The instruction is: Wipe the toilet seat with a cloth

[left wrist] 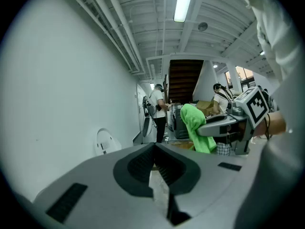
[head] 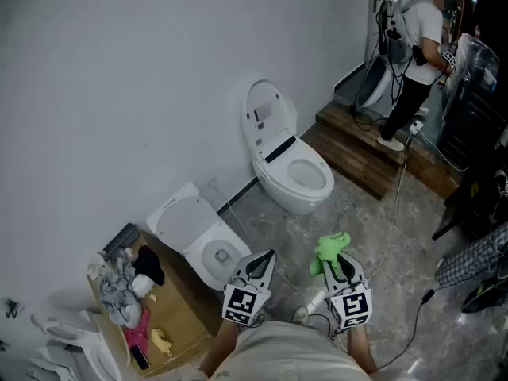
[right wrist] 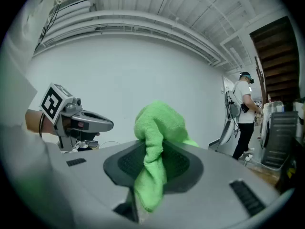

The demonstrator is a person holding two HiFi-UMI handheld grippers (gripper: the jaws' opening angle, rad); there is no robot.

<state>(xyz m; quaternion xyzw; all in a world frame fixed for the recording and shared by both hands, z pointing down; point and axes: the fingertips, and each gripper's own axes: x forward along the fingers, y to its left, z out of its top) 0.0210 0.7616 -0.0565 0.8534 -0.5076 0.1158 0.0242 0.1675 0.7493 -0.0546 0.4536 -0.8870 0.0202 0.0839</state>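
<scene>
Right tongs (head: 340,262) clamped on cloth (head: 329,248), low in head view at 6 o'clock. Left tongs (head: 264,259) closed, empty, at 9 o'clock of right. Toilet (head: 295,201) at 12, lid (head: 266,117) up, seat (head: 295,165) well apart from cloth.

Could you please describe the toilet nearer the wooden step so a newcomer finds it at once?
Along the white wall, just before the wooden step, stands a white toilet. Unlike the other toilet by the cardboard box, it has a dark band at its lid's hinge.
</scene>
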